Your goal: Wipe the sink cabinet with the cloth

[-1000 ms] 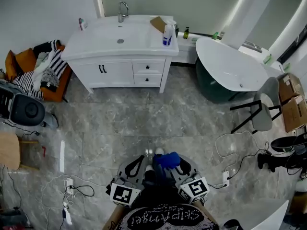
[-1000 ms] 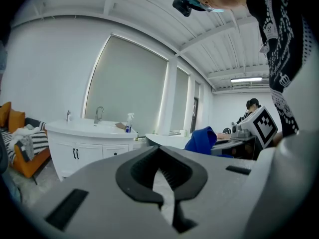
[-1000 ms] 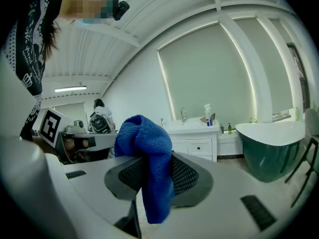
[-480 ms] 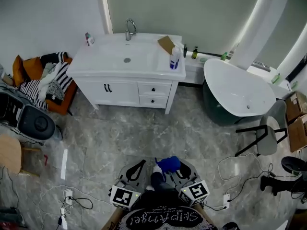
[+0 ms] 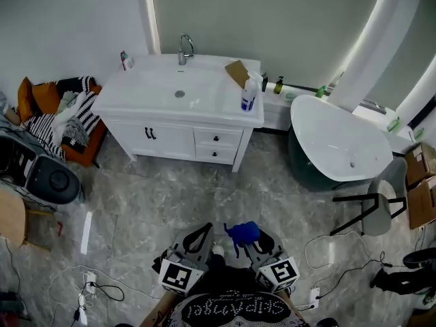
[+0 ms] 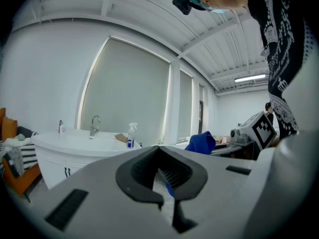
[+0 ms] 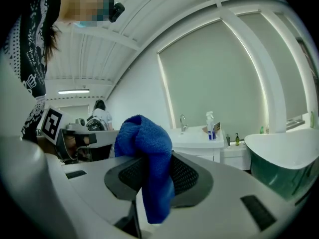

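The sink cabinet has slid down from 12 o'clock toward the middle of the head view, more wall showing above it; the bathtub dropped likewise at 2 o'clock.

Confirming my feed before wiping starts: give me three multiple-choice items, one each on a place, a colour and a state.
1. The spray bottle stands:
A. at the left end of the sink cabinet top
B. at its right end
C. on the floor
2. The cloth is:
A. blue
B. white
C. orange
3. The right gripper is:
A. open and empty
B. shut on the cloth
C. pressed against the cabinet

Answers: B, it stands by the top's right edge. A, it shows blue in every view. B, the cloth hangs clamped between the jaws.
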`<state>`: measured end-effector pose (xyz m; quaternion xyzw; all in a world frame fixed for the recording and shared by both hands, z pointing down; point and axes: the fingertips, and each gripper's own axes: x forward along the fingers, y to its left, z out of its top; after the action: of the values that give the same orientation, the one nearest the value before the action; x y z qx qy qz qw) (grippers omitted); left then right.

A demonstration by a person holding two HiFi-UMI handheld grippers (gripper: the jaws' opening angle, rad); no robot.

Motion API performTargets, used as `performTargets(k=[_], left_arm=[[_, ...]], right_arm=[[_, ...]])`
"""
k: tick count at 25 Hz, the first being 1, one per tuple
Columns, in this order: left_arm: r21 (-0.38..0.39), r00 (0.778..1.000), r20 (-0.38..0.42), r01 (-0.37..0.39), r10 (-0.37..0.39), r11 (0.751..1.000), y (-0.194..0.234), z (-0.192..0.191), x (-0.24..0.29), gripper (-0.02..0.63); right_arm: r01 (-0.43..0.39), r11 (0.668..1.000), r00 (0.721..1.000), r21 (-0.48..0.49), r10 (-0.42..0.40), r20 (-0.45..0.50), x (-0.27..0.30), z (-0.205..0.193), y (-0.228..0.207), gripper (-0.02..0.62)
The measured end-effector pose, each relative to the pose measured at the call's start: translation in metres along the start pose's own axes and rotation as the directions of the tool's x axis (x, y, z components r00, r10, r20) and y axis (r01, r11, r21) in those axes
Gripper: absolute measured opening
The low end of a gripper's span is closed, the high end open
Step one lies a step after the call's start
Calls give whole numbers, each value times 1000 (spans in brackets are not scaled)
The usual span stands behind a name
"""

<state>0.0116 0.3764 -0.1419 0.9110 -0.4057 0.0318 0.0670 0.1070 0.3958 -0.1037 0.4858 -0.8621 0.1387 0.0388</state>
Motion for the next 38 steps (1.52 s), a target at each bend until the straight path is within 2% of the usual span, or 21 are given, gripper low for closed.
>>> performTargets(k=[3, 8, 15, 28, 38], left_arm=[[23, 1000, -16, 6, -6, 1000, 5, 0, 5, 0], [-3, 1000, 21, -18, 18, 1000, 24, 8, 17, 0], [-9, 999, -5, -33, 33, 999, 68, 9, 35, 0], [-27, 998, -57, -1, -1, 1000, 166, 19, 57, 0], [-29, 992, -117, 36, -39, 999, 202, 9, 61, 0]], right_arm=[[10, 1000, 1000, 6, -10, 8, 4, 3, -8, 115], [13, 1000, 1000, 23, -13, 6, 20, 8, -18, 115], [30, 999, 999, 33, -30, -26, 62, 11, -23, 115], [75, 996, 997, 54, -74, -22, 155, 33, -21, 115], [115, 988, 993, 102, -111, -37, 193, 30, -16, 115]])
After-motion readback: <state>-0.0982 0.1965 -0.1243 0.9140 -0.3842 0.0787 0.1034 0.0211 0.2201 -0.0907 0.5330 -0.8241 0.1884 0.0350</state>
